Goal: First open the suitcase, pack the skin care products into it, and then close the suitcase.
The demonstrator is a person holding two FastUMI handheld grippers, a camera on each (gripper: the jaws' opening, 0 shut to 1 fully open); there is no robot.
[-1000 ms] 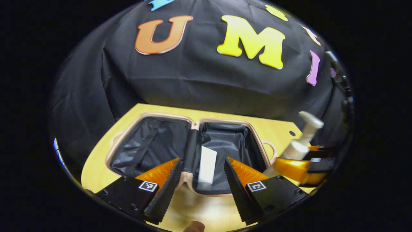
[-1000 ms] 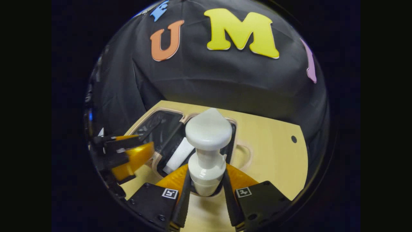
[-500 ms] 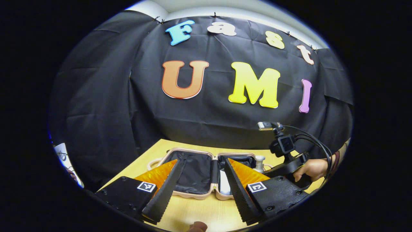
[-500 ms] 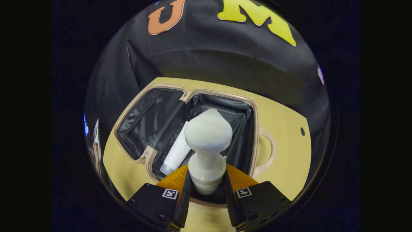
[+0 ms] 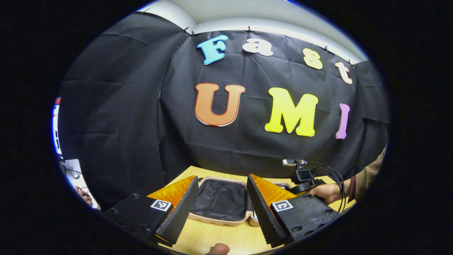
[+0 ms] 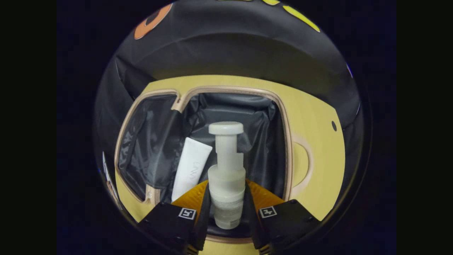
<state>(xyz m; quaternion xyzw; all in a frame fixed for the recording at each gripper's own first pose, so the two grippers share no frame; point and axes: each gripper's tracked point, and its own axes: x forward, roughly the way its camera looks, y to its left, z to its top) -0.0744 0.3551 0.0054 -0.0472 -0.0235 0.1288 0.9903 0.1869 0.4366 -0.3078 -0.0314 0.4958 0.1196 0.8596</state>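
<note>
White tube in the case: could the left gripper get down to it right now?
Probably not cleanly. The white tube lies in the suitcase half where the right gripper holds the pump bottle close beside it. The left gripper is open, held back at the near edge.

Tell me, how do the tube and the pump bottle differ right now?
The tube is flat and lies loose in the suitcase; the pump bottle is round, with a pump head on a stem, and is clamped in the right gripper over the same compartment. Both are white.
</note>
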